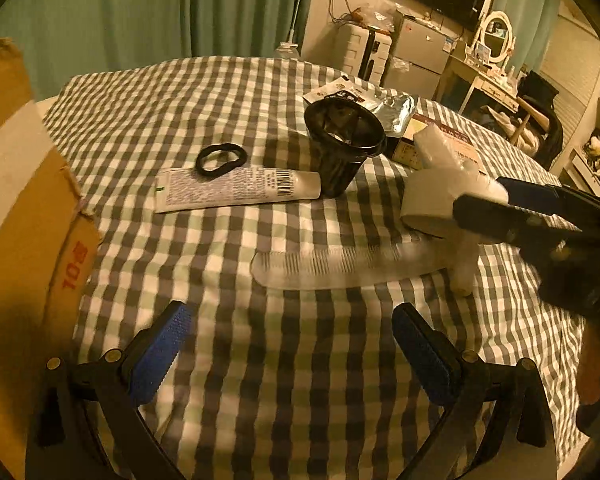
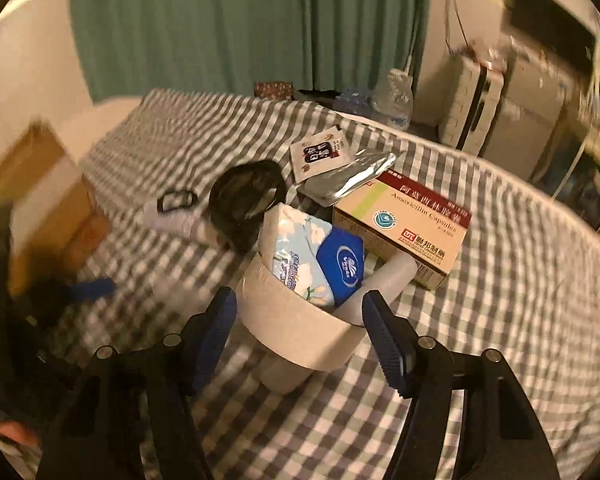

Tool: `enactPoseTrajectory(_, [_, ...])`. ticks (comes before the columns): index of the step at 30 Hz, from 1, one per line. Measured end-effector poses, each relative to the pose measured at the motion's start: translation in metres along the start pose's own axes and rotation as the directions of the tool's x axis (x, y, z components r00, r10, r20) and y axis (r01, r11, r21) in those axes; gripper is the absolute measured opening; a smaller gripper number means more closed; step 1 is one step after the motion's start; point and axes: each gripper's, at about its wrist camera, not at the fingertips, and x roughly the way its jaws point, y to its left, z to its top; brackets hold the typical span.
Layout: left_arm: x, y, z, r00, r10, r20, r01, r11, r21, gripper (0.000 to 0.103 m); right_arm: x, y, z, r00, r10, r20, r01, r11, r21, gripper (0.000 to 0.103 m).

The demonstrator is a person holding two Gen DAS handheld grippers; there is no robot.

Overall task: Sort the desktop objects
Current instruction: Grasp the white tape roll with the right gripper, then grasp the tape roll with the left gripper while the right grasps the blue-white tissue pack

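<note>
We have our right gripper (image 2: pixel 300 328) at the white cup (image 2: pixel 296 332), fingers spread either side of its rim and not clamped on it; the cup leans over on the checked cloth (image 2: pixel 500 320), a blue tissue pack (image 2: pixel 320 260) poking out of its mouth and a white bottle (image 2: pixel 384 280) lying against its far side. Just behind the cup sits the Amoxicillin box (image 2: pixel 404 228), with a silver foil pouch (image 2: pixel 348 180) and a small printed sachet (image 2: pixel 320 152) beyond that. Left of the cup stands the black cup (image 1: pixel 342 140), and beside it the white tube (image 1: pixel 236 190) lies flat, a black hair tie (image 1: pixel 221 159) resting on its edge. In front of the white cup a white comb (image 1: pixel 340 266) lies across the cloth. Our left gripper (image 1: pixel 292 344) hovers wide open, holding nothing, nearer than the comb, with a cardboard box (image 1: pixel 20 200) off to the far left.
</note>
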Motion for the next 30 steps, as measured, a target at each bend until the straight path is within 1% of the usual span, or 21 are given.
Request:
enactPoseTrajectory(2, [-0.006,0.003,-0.002,1.0,0.003,0.004,-0.003,1.0,0.0,0.103,0.002,0.016,-0.003,0.998,-0.055,-0.014,0.054,0.995,-0.08,0.068])
enactPoseTrajectory(4, [-0.011,0.007,-0.004,1.0,0.014,0.005,-0.014,1.0,0.004,0.103,0.005,0.028,-0.006,0.994,-0.109,-0.009,0.107,0.985,-0.136,0.068])
enactPoseTrajectory(7, [-0.015,0.013,-0.007,1.0,0.023,-0.001,-0.023,1.0,0.0,0.103,0.01,0.037,-0.014,0.99,-0.139,-0.038,0.13,0.975,-0.179,0.068])
enactPoseTrajectory(8, [-0.016,0.016,-0.007,1.0,0.027,-0.003,-0.027,1.0,-0.004,0.103,0.012,0.036,-0.016,0.989,-0.14,-0.045,0.13,0.976,-0.175,0.058])
enactPoseTrajectory(9, [-0.017,0.019,-0.009,1.0,0.03,-0.006,-0.03,0.999,-0.01,0.103,0.012,0.033,-0.018,0.99,-0.135,-0.048,0.127,0.981,-0.147,0.04])
enactPoseTrajectory(10, [-0.018,0.021,-0.01,0.999,0.032,-0.009,-0.032,0.999,-0.015,0.103,0.013,0.026,-0.019,0.991,-0.113,-0.066,0.106,0.99,-0.092,0.036])
enactPoseTrajectory(12, [-0.021,0.024,-0.014,1.0,0.023,-0.015,-0.024,1.0,-0.011,0.103,0.01,0.011,-0.02,0.996,-0.038,-0.081,0.04,0.999,0.018,0.03])
enactPoseTrajectory(13, [-0.022,0.021,-0.014,1.0,0.025,-0.016,-0.025,1.0,-0.006,0.103,0.004,0.0,-0.021,0.997,0.007,-0.071,-0.001,0.996,0.087,0.028])
enactPoseTrajectory(15, [-0.025,0.018,-0.016,0.999,0.031,-0.011,-0.031,0.999,0.006,0.103,-0.006,-0.013,-0.023,0.998,0.049,-0.049,-0.039,0.984,0.174,0.023])
enactPoseTrajectory(16, [-0.026,0.017,-0.016,0.999,0.034,-0.01,-0.034,0.999,0.009,0.103,-0.015,-0.024,-0.026,0.996,0.088,-0.03,-0.078,0.968,0.24,0.022])
enactPoseTrajectory(18, [-0.029,0.016,-0.017,1.0,0.029,-0.012,-0.029,1.0,0.005,0.103,-0.029,-0.036,-0.032,0.989,0.147,0.015,-0.144,0.935,0.325,0.017])
enactPoseTrajectory(19, [-0.03,0.015,-0.017,1.0,0.027,-0.012,-0.027,1.0,0.001,0.103,-0.037,-0.043,-0.037,0.98,0.196,0.039,-0.197,0.908,0.37,0.016])
enactPoseTrajectory(20, [-0.031,0.014,-0.017,1.0,0.026,-0.013,-0.026,1.0,-0.003,0.103,-0.044,-0.047,-0.041,0.971,0.229,0.062,-0.234,0.887,0.399,0.012])
enactPoseTrajectory(21, [-0.032,0.012,-0.018,1.0,0.023,-0.014,-0.023,1.0,-0.005,0.103,-0.051,-0.053,-0.046,0.961,0.261,0.088,-0.273,0.862,0.428,0.012])
enactPoseTrajectory(22, [-0.033,0.01,-0.018,1.0,0.019,-0.015,-0.019,1.0,-0.005,0.103,-0.057,-0.059,-0.054,0.947,0.301,0.113,-0.319,0.826,0.464,0.012])
enactPoseTrajectory(24, [-0.035,0.003,-0.019,1.0,0.013,-0.015,-0.013,1.0,0.001,0.103,-0.061,-0.069,-0.066,0.905,0.391,0.168,-0.418,0.744,0.521,0.012])
enactPoseTrajectory(25, [-0.036,-0.001,-0.02,1.0,0.011,-0.015,-0.011,1.0,0.006,0.103,-0.065,-0.076,-0.076,0.9,0.396,0.183,-0.428,0.718,0.549,0.012])
enactPoseTrajectory(26, [-0.037,-0.005,-0.021,1.0,0.009,-0.016,-0.009,1.0,0.015,0.103,-0.066,-0.08,-0.08,0.906,0.385,0.176,-0.413,0.712,0.568,0.012])
enactPoseTrajectory(28, [-0.04,-0.013,-0.022,1.0,0.009,-0.016,-0.009,1.0,0.029,0.103,-0.064,-0.092,-0.093,0.927,0.35,0.131,-0.353,0.702,0.619,0.012])
enactPoseTrajectory(30, [-0.041,-0.02,-0.025,1.0,0.003,-0.019,-0.003,0.999,0.04,0.103,-0.067,-0.104,-0.105,0.942,0.31,0.129,-0.314,0.676,0.667,0.012])
